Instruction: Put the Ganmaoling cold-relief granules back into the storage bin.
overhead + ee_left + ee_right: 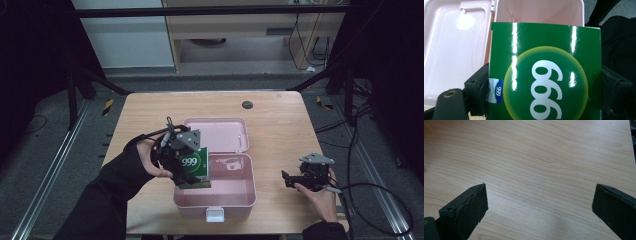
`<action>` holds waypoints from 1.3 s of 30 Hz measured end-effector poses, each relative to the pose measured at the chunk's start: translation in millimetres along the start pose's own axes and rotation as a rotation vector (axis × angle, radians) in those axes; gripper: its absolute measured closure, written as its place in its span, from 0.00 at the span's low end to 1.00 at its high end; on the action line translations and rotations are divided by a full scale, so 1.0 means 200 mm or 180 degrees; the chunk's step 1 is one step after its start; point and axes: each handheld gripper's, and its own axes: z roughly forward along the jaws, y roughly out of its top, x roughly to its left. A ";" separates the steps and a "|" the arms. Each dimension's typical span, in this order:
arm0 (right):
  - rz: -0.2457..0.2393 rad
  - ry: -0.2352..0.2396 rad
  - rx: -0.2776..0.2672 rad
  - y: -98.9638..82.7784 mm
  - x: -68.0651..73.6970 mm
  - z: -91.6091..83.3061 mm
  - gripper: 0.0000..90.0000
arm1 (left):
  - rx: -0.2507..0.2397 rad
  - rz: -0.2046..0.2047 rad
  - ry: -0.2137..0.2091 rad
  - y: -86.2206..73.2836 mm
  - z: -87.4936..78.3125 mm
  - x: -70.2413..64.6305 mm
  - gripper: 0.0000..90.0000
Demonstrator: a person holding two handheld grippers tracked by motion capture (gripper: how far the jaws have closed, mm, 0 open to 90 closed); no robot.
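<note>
A green carton marked "999" (194, 163) hangs over the left edge of the open pink box (240, 197), with my left gripper (186, 176) shut on its sides. In the left gripper view the carton (544, 72) sits between both black jaws, and the pink box basin (539, 12) and its flat lid (454, 50) lie behind it. My right gripper (290, 180) rests low on the table at the right, jaws spread wide. In the right gripper view that gripper (540, 202) has only bare wood between its fingers.
The box lid (220, 134) lies open flat toward the far side, and a white latch (216, 215) sticks out at the box's near edge. A small dark disc (247, 104) sits on the wooden table (280, 125) near its far edge. Cables trail on the floor at the right.
</note>
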 end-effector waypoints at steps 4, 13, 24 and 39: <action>0.0000 0.0003 -0.0004 0.00 0.00 0.00 0.01 | 0.0037 0.0010 -0.0021 0.00 0.04 0.01 0.16; -0.0028 0.0005 0.0001 0.00 0.00 0.00 0.01 | 0.0177 0.0044 -0.0061 -0.01 0.13 0.03 0.16; -0.0045 -0.0004 0.0019 0.00 0.01 0.01 0.01 | 0.0302 0.0037 -0.0106 -0.05 0.24 0.04 0.16; -0.0084 -0.0015 0.0033 -0.01 0.01 0.02 0.01 | 0.0388 0.0034 -0.0111 -0.12 0.33 0.03 0.16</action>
